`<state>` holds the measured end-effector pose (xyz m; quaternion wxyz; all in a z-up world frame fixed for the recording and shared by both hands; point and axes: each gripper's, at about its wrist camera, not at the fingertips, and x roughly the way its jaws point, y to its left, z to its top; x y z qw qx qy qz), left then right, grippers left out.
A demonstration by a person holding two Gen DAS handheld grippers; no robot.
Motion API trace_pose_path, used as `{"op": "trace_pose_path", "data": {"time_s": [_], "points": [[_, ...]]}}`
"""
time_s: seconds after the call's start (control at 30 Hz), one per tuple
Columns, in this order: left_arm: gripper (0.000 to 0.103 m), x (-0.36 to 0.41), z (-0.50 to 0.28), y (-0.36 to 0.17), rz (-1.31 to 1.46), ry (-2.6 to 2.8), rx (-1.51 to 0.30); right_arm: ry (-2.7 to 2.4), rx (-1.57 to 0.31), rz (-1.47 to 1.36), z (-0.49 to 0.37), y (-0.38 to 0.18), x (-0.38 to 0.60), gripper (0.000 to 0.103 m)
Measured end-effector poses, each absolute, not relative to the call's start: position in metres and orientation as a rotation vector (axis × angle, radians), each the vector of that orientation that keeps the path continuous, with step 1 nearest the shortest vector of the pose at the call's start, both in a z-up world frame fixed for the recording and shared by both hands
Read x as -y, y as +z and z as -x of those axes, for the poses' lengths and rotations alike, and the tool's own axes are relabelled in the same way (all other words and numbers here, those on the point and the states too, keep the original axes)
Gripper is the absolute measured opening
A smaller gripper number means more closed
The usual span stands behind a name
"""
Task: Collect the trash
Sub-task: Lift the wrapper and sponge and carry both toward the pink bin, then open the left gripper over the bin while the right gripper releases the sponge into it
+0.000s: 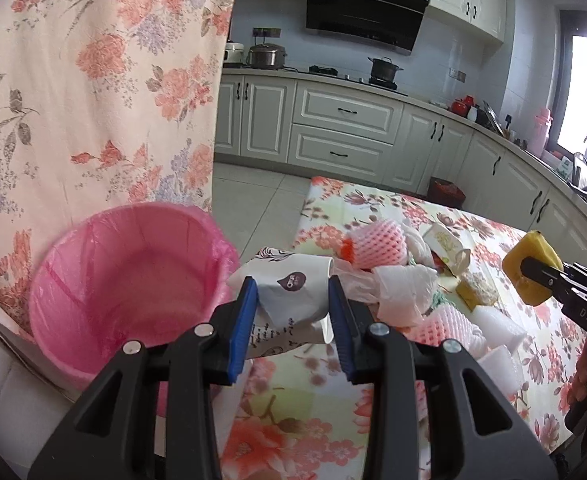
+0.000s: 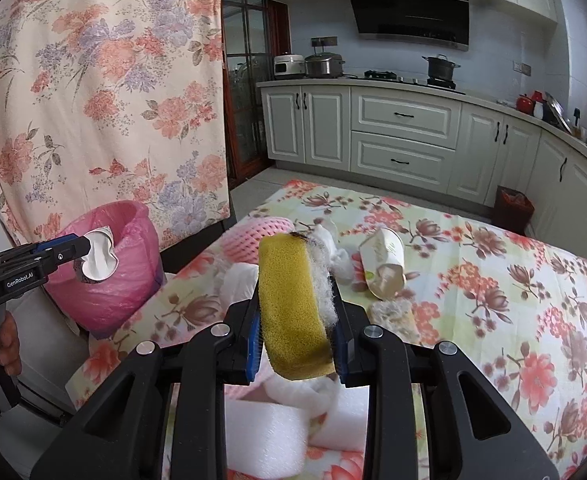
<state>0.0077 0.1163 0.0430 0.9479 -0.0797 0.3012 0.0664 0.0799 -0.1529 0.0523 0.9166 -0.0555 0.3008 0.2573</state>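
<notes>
Left gripper (image 1: 293, 300) pinched crumpled cup (image 1: 293, 292), held above table's left edge, just beside bin (image 1: 133, 280). Right gripper (image 2: 297, 340) pinched sponge (image 2: 293, 304), above trash pile (image 1: 405, 280) mid-table. 2 loads, 1 bin: grippers could collide at rim. Squashed cup might slip, miss liner, land on floor. Sponge's loose fibres could snag pads (image 2: 253, 344) on release.

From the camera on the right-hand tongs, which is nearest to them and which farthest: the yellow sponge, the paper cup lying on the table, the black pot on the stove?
1. Yellow sponge: clamped in the right tongs.
2. Paper cup: lying on the table, ahead and right.
3. Black pot: on the stove, far back right.
</notes>
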Motion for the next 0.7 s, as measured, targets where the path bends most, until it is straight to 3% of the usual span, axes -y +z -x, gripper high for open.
{"op": "trace_pose_path", "data": {"time_s": [0.7], "points": [[0.035, -0.251, 0.024, 0.075, 0.212, 0.327, -0.525, 0.818, -0.567, 0.166, -0.085, 0.089, -0.036, 0.028]]}}
